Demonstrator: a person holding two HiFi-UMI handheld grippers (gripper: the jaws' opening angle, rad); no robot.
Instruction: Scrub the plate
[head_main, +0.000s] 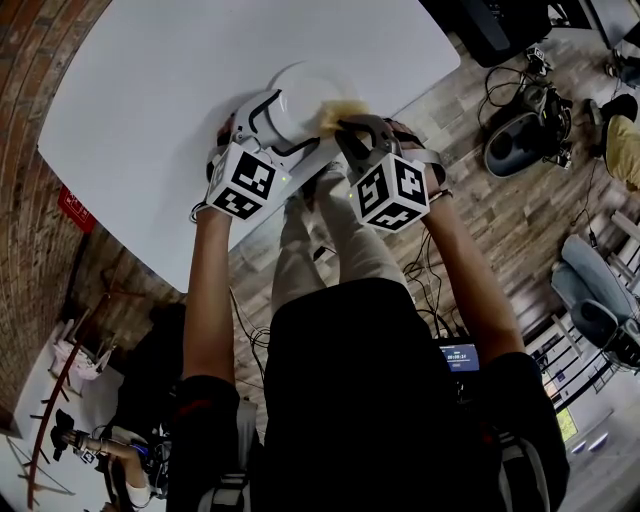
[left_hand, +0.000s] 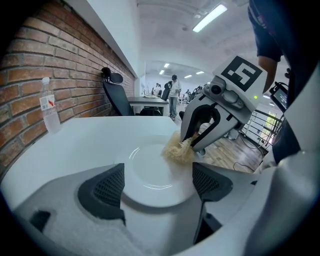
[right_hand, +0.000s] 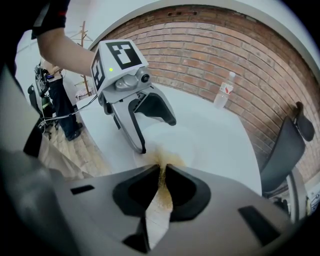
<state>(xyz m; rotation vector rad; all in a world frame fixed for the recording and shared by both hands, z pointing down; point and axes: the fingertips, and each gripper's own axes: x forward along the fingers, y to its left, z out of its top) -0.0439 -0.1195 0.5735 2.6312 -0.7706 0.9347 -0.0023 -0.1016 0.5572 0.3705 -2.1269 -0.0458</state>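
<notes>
A small white plate (head_main: 298, 88) (left_hand: 150, 172) (right_hand: 182, 140) lies on the white table (head_main: 150, 90) near its front edge. My right gripper (head_main: 345, 124) (right_hand: 163, 170) is shut on a yellow-beige fibrous scrubber (head_main: 338, 110) (left_hand: 177, 149) (right_hand: 161, 202), whose tuft rests on the plate's right rim. My left gripper (head_main: 266, 112) (left_hand: 156, 186) is open, its jaws spread wide on either side of the plate's near part. One of its fingers (right_hand: 135, 131) reaches down to the plate's edge. Whether the pads press the plate I cannot tell.
A clear water bottle (left_hand: 50, 107) (right_hand: 223, 90) stands at the table's far side by the brick wall (left_hand: 30, 75). A black office chair (left_hand: 117, 95) (right_hand: 285, 150) sits beyond the table. Cables and bags (head_main: 525, 125) lie on the wooden floor to the right.
</notes>
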